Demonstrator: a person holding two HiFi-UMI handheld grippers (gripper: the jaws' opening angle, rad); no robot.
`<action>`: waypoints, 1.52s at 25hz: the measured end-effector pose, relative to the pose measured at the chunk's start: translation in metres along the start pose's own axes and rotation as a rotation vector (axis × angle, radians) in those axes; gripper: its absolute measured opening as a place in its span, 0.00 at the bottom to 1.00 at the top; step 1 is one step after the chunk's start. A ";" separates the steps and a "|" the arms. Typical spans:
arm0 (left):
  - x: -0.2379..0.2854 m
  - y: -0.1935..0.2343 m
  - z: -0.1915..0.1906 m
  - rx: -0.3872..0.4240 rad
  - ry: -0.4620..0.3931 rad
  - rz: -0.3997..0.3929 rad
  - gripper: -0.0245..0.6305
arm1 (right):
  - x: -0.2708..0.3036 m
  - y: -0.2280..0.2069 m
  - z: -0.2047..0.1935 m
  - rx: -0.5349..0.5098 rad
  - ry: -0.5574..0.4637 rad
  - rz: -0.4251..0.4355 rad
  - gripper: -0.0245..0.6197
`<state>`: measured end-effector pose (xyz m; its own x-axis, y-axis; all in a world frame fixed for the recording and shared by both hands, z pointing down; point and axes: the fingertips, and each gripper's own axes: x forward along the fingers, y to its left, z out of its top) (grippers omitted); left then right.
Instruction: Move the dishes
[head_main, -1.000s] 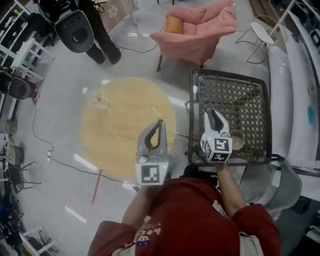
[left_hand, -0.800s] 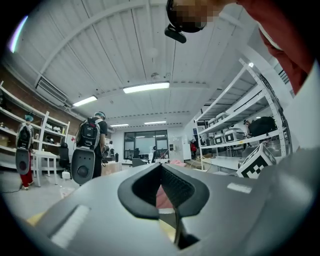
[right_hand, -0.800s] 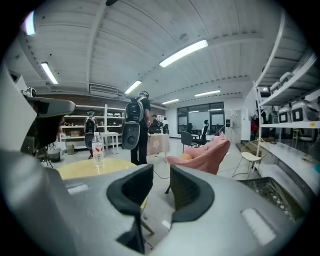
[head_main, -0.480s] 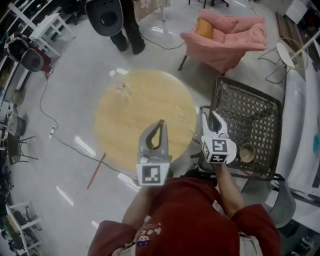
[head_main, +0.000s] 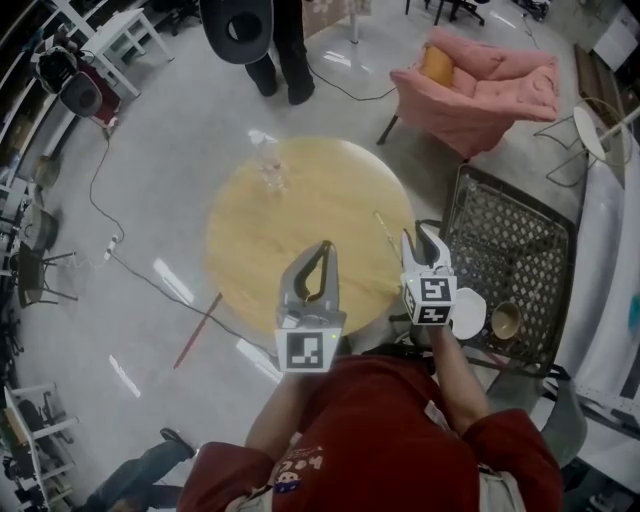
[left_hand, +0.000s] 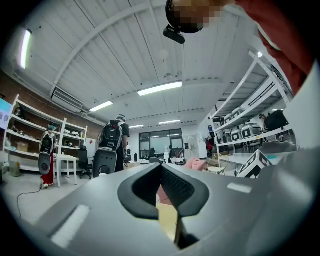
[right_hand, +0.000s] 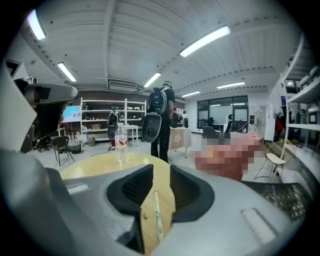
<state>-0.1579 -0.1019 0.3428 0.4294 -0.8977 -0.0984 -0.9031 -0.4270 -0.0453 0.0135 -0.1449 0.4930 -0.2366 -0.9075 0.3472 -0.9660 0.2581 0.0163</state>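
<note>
The white plate (head_main: 472, 312) is half hidden behind the right gripper (head_main: 420, 240).

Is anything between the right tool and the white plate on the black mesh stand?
Nothing visible does. The round white plate lies on the black metal mesh stand beside the right tool, whose open jaws point away, over the round yellow wooden table.

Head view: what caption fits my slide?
Left gripper and right gripper by a round table, bowl on mesh rack.

text: none legible | bottle label (right_hand: 120, 142): too blurred to read
</note>
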 end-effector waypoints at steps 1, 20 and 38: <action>-0.001 0.003 -0.001 -0.005 0.007 0.006 0.05 | 0.003 0.002 -0.003 -0.002 0.013 0.005 0.18; -0.002 0.032 -0.015 -0.029 0.041 0.053 0.05 | 0.061 0.028 -0.105 -0.050 0.449 0.159 0.24; 0.000 0.033 -0.025 -0.052 0.061 0.053 0.05 | 0.073 0.021 -0.158 -0.023 0.583 0.159 0.24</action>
<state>-0.1880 -0.1186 0.3662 0.3814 -0.9236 -0.0386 -0.9241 -0.3820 0.0101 -0.0080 -0.1536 0.6665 -0.2751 -0.5277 0.8037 -0.9197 0.3881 -0.0600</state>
